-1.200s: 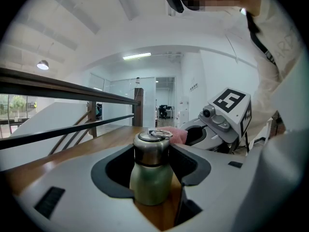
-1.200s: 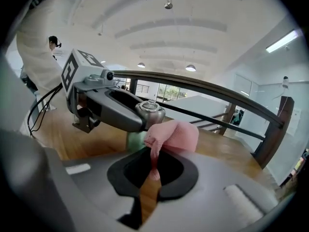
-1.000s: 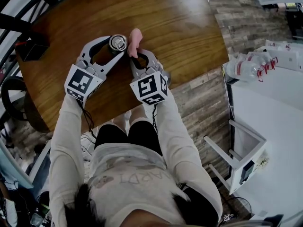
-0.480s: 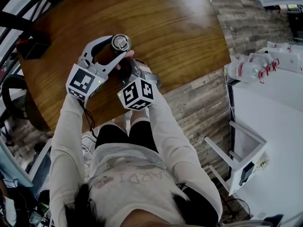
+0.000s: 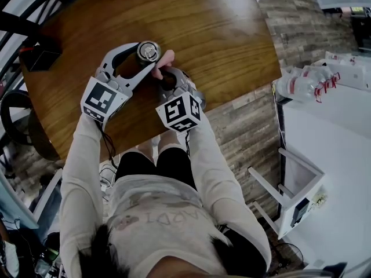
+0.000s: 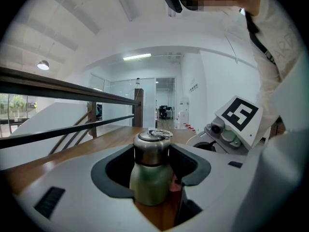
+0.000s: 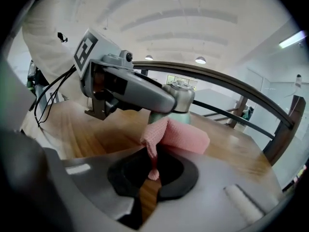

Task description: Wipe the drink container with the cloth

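You have one bottle (image 6: 150,173), one cloth (image 7: 178,138), two grippers and one bench (image 5: 220,33). Your left gripper (image 5: 144,58) is clamped around the bottle's body and holds it upright, with the cap above the jaws. Your right gripper (image 5: 168,79) is pressed together on a thin tail of the pink cloth. The rest of the cloth bunches just ahead of its tips, against the bottle's side and under the left gripper's nearer jaw. Both grippers work close to the bench's near edge. Bare wood runs wide ahead of the right gripper and to its right. One black box (image 5: 39,59) sits well left of the left gripper, by the bench's left edge.
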